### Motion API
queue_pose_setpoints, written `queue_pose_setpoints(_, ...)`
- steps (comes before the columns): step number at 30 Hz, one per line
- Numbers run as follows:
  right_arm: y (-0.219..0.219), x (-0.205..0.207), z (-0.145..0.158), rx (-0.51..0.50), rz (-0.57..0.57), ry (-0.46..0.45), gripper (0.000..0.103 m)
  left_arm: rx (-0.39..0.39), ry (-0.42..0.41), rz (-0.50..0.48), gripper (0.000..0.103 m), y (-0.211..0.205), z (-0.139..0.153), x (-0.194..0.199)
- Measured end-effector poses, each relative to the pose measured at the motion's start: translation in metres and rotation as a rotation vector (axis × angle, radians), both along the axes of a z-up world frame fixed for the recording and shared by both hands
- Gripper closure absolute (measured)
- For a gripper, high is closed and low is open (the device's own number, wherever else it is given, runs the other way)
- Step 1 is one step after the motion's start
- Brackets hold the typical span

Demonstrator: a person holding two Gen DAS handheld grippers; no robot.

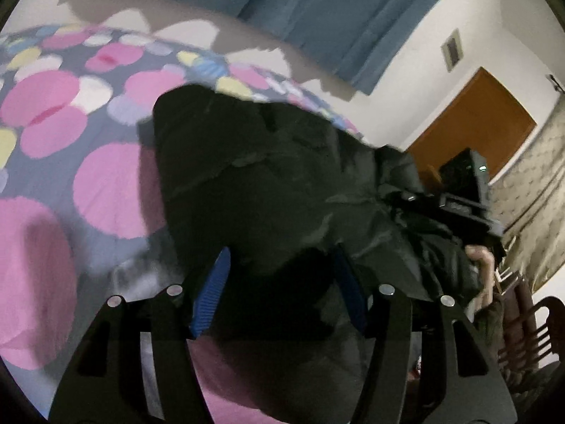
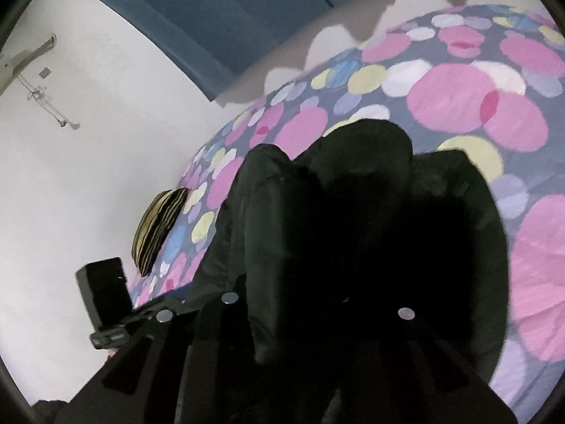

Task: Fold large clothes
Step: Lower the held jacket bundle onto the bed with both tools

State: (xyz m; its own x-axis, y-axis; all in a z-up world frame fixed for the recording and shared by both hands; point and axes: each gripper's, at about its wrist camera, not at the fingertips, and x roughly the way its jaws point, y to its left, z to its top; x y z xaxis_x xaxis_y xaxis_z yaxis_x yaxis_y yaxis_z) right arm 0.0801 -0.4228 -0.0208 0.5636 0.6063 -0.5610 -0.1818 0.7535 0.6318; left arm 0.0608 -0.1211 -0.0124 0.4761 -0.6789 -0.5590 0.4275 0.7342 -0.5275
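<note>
1. Your left tongs stand about half open, blue pads either side of a fold of the jacket, not clearly pressing it.
2. Your right tongs are buried in dark cloth; they read as nearly closed, seemingly pinching the jacket, though the pads are hidden.
3. The jacket lies straight ahead of both tongs on the bed, running away from you; both hands are at its near edge.
4. It looks black, puffy and bunched, far from flat.

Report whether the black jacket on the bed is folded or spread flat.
Bunched, not flat: the black puffy jacket humps in heaps on the dotted pink bedspread; neat folds cannot be told.
</note>
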Motion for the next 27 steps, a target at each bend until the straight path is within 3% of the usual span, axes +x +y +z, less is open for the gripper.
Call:
queue_pose_setpoints(4, -0.033, 0.003, -0.017, 0.035, -0.041, 0.039, 0.085, -0.019, -0.021, -0.052, 0.045, -0.022, 0.012, -0.001)
queue_pose_setpoints(11, -0.091, 0.013, -0.076, 0.219, -0.082, 0.155, 0.085, 0.089, -0.064, -0.129, 0.045, -0.075, 0.002, -0.004)
queue_pose_setpoints(16, -0.100, 0.012, -0.087, 0.241, -0.076, 0.166, 0.076, 0.132, -0.067, -0.125, 0.048, -0.090, -0.007, -0.006)
queue_pose_setpoints(18, -0.103, 0.007, -0.080, 0.207, -0.089, 0.176, 0.068, 0.132, -0.062, -0.126, 0.052, -0.089, -0.007, -0.004)
queue_pose_setpoints(20, -0.105, -0.002, -0.063, 0.108, -0.123, 0.168, 0.063, 0.126, -0.050, -0.129, 0.054, -0.087, -0.008, -0.002)
queue_pose_setpoints(22, -0.111, -0.016, -0.037, -0.005, -0.193, 0.137, 0.062, 0.126, -0.041, -0.131, 0.055, -0.086, -0.009, 0.001)
queue_pose_setpoints(24, -0.117, -0.033, -0.015, -0.046, -0.242, 0.090, 0.062, 0.128, -0.041, -0.135, 0.055, -0.088, -0.010, 0.003)
queue_pose_setpoints(27, -0.097, -0.052, 0.016, -0.057, -0.173, 0.011, 0.062, 0.134, -0.050, -0.145, 0.056, -0.092, -0.011, 0.004)
